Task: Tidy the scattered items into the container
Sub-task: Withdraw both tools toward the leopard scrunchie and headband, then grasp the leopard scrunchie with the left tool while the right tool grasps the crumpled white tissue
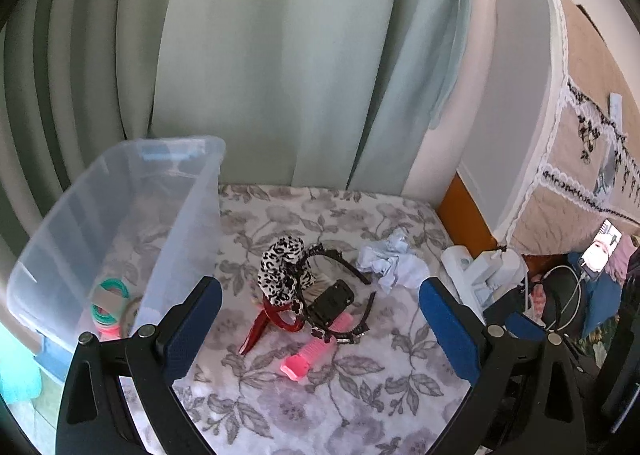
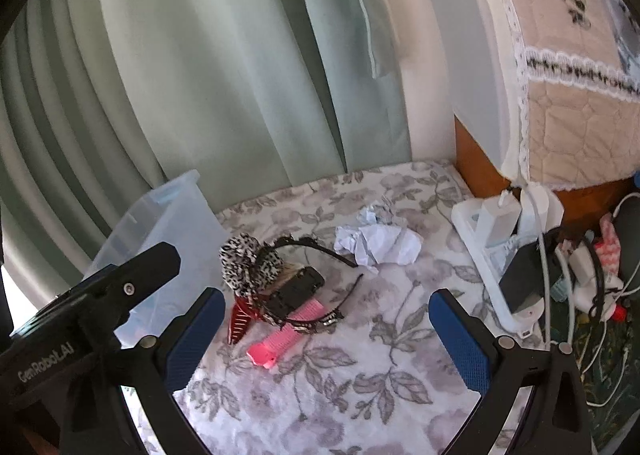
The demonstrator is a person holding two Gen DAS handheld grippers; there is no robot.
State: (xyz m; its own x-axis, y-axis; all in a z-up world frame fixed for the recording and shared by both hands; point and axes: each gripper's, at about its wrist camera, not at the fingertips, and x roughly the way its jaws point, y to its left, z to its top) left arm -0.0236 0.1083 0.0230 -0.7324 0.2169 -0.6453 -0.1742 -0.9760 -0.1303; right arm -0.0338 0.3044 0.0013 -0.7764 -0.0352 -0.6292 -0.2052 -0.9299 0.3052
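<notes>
Both grippers, left (image 1: 320, 329) and right (image 2: 326, 335), gape empty; the soft scrunchie (image 1: 282, 269) squashes easily—pinch its middle.

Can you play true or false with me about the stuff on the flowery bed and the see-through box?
1. The clear plastic box already has some coloured hair ties in it. True.
2. The pink comb is inside the box. False: it lies on the flowery sheet, partly under the black headband.
3. Both grippers are shut on something. False: the left gripper and the right gripper are both open and hold nothing.
4. A crumpled white paper lies on the sheet to the right of the pile. True.
5. The spotted scrunchie is blue. False: it is black and white.
</notes>
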